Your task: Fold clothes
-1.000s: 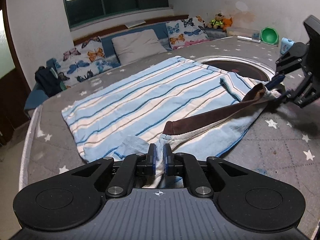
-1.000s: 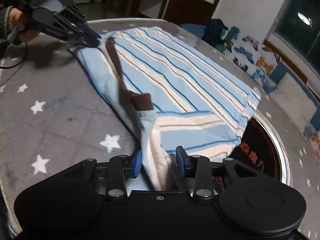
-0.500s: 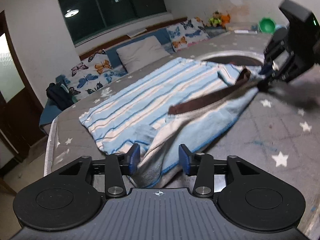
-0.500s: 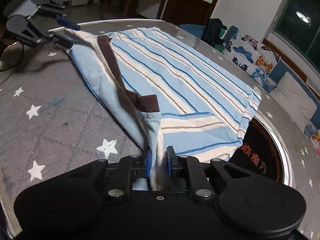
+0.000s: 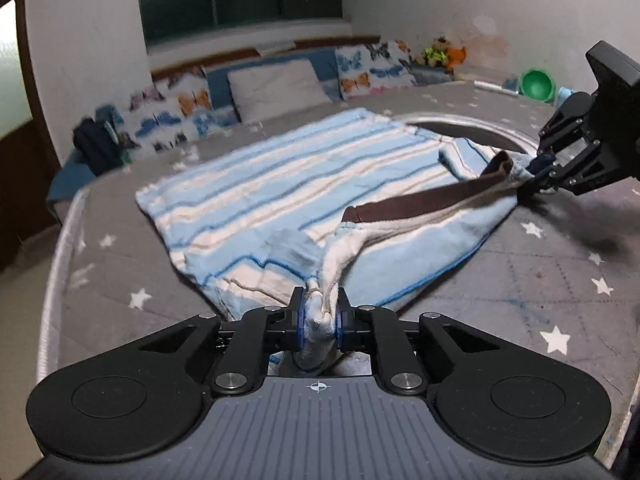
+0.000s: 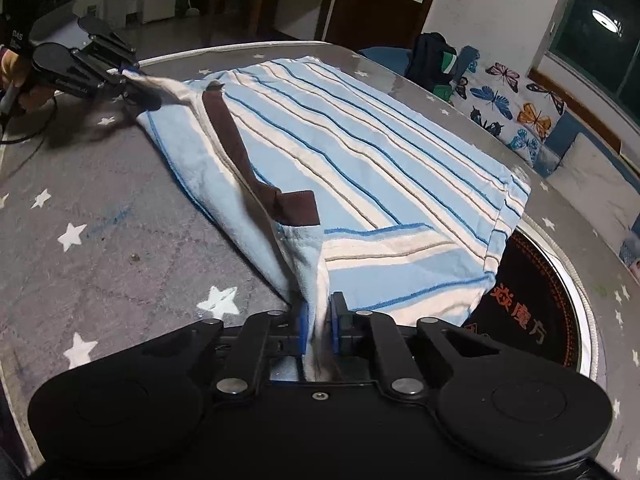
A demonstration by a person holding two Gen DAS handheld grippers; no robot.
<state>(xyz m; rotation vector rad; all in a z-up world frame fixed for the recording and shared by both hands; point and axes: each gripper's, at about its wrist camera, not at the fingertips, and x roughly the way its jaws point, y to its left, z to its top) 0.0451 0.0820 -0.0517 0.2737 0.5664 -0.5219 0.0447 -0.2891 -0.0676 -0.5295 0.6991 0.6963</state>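
A light blue striped garment (image 5: 288, 184) with a brown collar band (image 5: 420, 200) lies on the grey star-patterned table (image 5: 560, 280); it also shows in the right wrist view (image 6: 360, 152). My left gripper (image 5: 319, 320) is shut on one corner of the garment's near edge. My right gripper (image 6: 318, 326) is shut on the other corner, and shows in the left wrist view (image 5: 532, 172) at the right. The edge with the collar band (image 6: 240, 160) is stretched taut between them, just above the table. The left gripper (image 6: 128, 76) shows far left in the right wrist view.
A round dark inset with a metal rim (image 6: 552, 304) sits in the table beside the garment. Butterfly cushions (image 5: 180, 108) and a pillow (image 5: 276, 88) line a bench behind. A green bowl (image 5: 538, 84) and toys (image 5: 440, 50) stand at the back right. A dark bag (image 6: 436, 60) lies on the bench.
My left gripper, open half a second ago, has shut on the garment corner. The right gripper stays shut on its corner. The edge between them is pulled tauter.
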